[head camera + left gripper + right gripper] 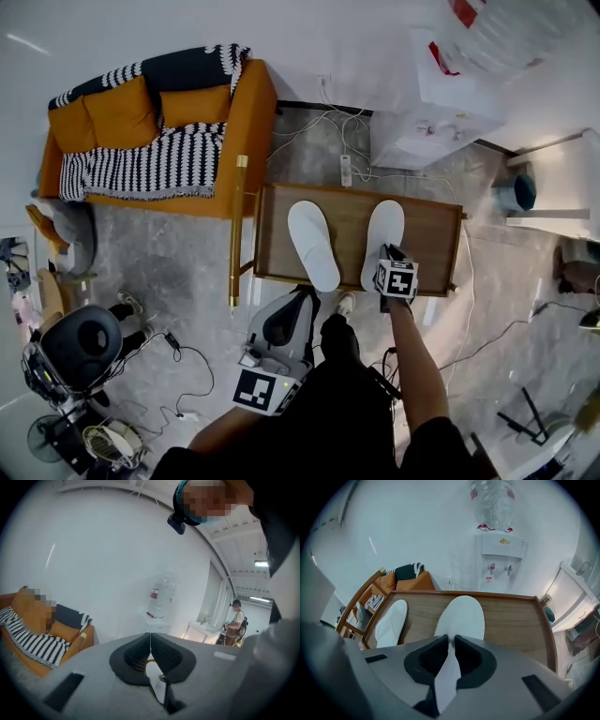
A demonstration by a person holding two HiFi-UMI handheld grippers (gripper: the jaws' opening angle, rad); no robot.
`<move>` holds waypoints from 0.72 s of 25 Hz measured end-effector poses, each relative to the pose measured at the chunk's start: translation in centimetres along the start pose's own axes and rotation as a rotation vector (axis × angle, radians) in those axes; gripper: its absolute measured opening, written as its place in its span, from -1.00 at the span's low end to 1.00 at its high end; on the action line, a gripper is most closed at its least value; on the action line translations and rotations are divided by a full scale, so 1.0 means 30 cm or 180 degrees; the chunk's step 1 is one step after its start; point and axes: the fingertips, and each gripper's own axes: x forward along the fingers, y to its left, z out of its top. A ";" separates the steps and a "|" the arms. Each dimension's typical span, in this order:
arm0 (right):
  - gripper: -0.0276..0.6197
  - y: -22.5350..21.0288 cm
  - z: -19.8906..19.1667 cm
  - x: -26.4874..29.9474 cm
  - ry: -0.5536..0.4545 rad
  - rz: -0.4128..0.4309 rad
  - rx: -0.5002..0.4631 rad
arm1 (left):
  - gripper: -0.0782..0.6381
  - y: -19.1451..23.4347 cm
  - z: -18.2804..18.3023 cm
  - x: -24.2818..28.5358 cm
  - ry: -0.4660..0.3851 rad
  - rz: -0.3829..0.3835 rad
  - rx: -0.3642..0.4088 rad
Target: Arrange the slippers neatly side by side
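My right gripper (pixel 449 641) points steeply down over the near edge of the wooden table (pixel 520 620); its jaws are closed on the heel of the right slipper (pixel 462 616), and the thin white edge of the heel runs between the two pads; the toe of this slipper points to the far edge. In the head view the right gripper (pixel 390 255) stands on the heel of the right slipper (pixel 384 234), in the right half of the table (pixel 436 234). The left slipper (pixel 313 246) lies flat near the middle of the table, its toe leaning a little toward the far left corner; bare wood shows between the two slippers, less at the heels than at the toes. My left gripper (pixel 150 637) has its jaws pressed together with nothing held between them; it looks almost level at the white wall. In the head view the left gripper (pixel 306 292) is at the near edge of the table, near the heel of the left slipper; whether it touches the heel I cannot tell.
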 end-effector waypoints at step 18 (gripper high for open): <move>-0.84 0.098 0.180 -0.402 -0.0908 0.0162 0.0194 | -0.73 -0.030 0.021 -0.018 -0.0076 0.0006 0.0040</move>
